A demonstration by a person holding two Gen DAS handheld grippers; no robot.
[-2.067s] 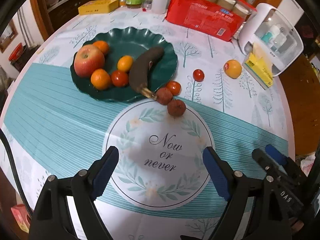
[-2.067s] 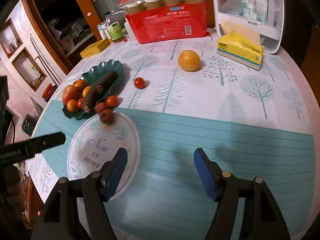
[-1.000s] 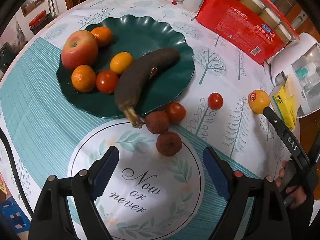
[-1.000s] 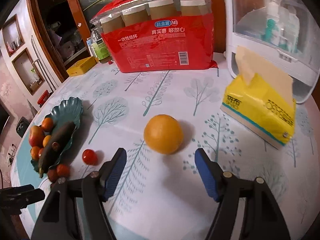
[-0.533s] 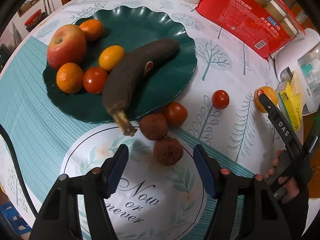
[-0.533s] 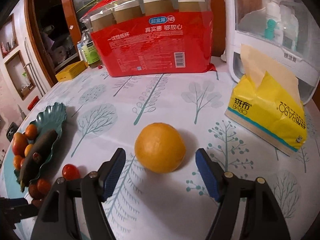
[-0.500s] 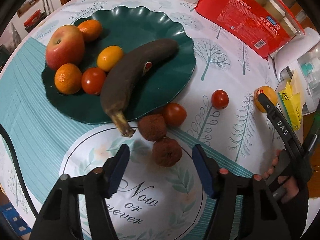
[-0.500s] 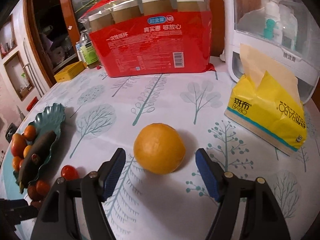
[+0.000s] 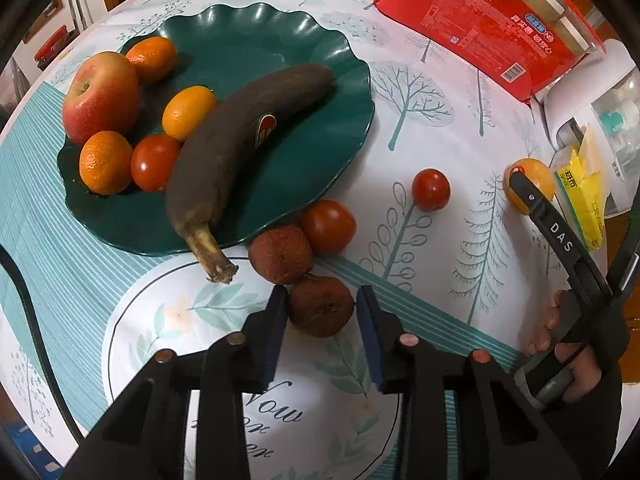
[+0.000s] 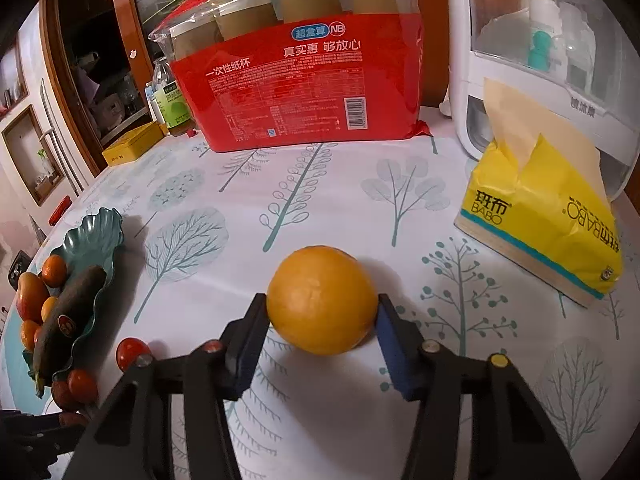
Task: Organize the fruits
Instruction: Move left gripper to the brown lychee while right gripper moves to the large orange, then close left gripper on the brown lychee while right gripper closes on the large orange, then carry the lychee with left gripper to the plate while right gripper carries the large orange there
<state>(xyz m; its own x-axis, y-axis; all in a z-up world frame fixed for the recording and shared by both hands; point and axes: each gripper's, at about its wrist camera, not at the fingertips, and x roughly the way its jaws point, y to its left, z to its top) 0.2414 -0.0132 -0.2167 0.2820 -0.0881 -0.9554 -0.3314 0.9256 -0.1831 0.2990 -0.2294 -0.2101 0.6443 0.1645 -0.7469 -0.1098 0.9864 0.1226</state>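
Fruits: closing left hand-held gripper (image 9: 321,312) pinches lychee (image 9: 320,306), right (image 10: 320,320) pinches orange (image 10: 322,299).

Warm indoor light leaves both fisheye views bright and sharp, with soft shadows, bent edges and black corners.

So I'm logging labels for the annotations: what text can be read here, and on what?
"Now" and part of "never": tablecloth
"DAS": right claw
"一次性纸杯", "真实惠 够放心", "NB": red cup pack
"斑布 BABO": tissue pack
Pack's fine print, banana sticker, white appliance label: unreadable.
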